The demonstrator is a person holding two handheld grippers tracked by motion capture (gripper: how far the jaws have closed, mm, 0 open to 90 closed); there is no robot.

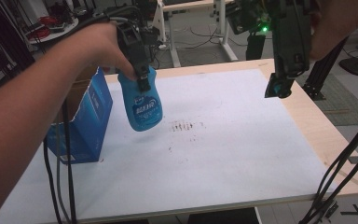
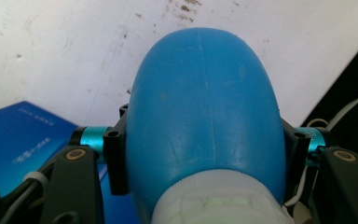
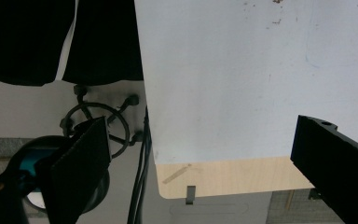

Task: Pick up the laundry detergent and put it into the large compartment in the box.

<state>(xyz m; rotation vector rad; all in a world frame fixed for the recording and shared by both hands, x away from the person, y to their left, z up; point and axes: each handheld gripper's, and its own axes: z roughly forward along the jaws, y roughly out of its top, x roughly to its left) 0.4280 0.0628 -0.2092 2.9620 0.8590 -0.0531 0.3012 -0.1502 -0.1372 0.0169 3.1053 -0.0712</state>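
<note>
From the high view, the left gripper (image 1: 142, 77) has a blue bottle (image 1: 142, 105) pinched near its neck and holds it in the air, hanging bottom-down above the white tabletop (image 1: 223, 154), at about ten o'clock of the table's middle and just to the three o'clock side of an open blue carton (image 1: 86, 123) that stands near the nine o'clock edge. The obvious risk, as I judge it, is the grip: it bites high on a smooth, rounded body, so a jolt or a tilt of the wrist could let the bottle swing or slide out and drop onto the tabletop, or knock the carton's near wall if it is meant to go in there. The carton's top is open, but the forearm crosses it and I cannot tell what, if anything, lies inside. The right gripper (image 1: 277, 88) hangs well apart at about two o'clock, above the far corner, carrying nothing. In the left gripper view the jaws press both flanks of the bottle (image 2: 205, 107), whose white cap (image 2: 219, 200) sits at six o'clock; whether the bottle holds liquid cannot be seen through its opaque plastic, though a full one would pull harder on that narrow hold. A corner of the carton (image 2: 23, 135) lies at eight o'clock beneath. In the right gripper view the jaws stand wide with bare tabletop (image 3: 242, 79) and its wooden edge between them, so that gripper (image 3: 200, 161) could not catch a falling bottle in time.
</note>
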